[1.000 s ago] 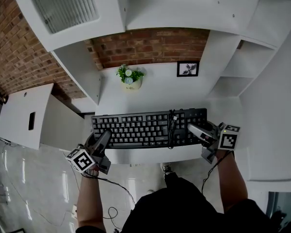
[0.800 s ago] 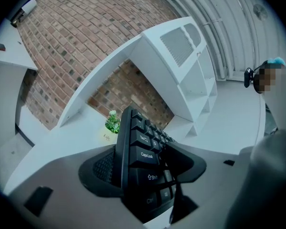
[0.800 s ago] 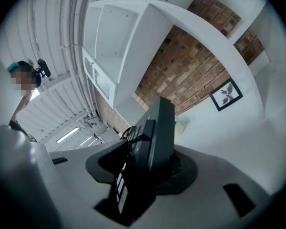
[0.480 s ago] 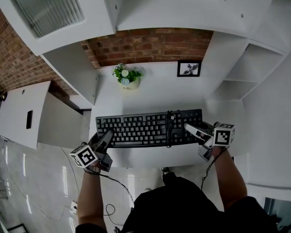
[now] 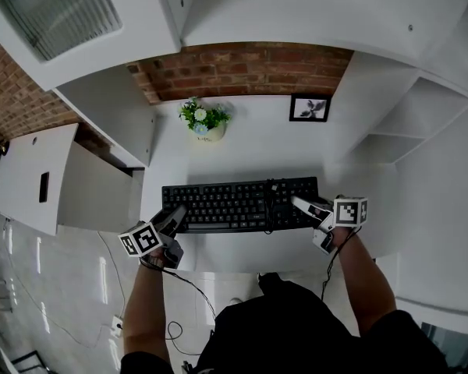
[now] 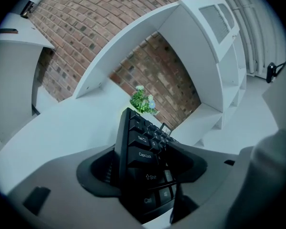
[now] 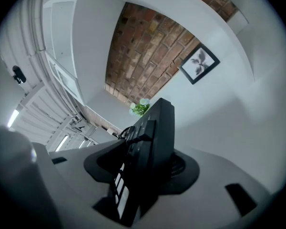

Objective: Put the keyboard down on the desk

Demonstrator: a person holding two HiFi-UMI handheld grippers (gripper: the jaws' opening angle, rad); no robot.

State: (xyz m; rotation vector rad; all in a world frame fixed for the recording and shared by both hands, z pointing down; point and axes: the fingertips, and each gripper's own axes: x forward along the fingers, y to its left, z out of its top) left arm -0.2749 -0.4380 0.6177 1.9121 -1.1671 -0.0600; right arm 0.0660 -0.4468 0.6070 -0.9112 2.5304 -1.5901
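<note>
Since a second ago the keyboard (image 5: 238, 205) has drawn in from the front edge of the desk (image 5: 249, 252). A wider strip of bare white top now shows in front of it, where before its near edge ran close to the lip. Both your grippers have come along with it, and their marker cubes sit closer in to the keyboard's ends than they did.

The keyboard lies level, keys up, its long side parallel to the front edge. It is well apart from the potted plant (image 5: 203, 119) and the framed picture (image 5: 310, 107) at the back, neither of which has shifted on the desk. A cable (image 5: 271, 202) is looped across it right of middle, as before. Whether its underside rests on the surface I cannot tell.

Your left gripper (image 5: 175, 213) has the keyboard's left end, the Caps Lock and Shift side, between its fingers. They stand wide and are clamped on it, one on the keys and one on the underside. Your right gripper (image 5: 299, 203) has the right end between its fingers. Those jaws are opening at this moment, though the pads still look to be against the keyboard.
</note>
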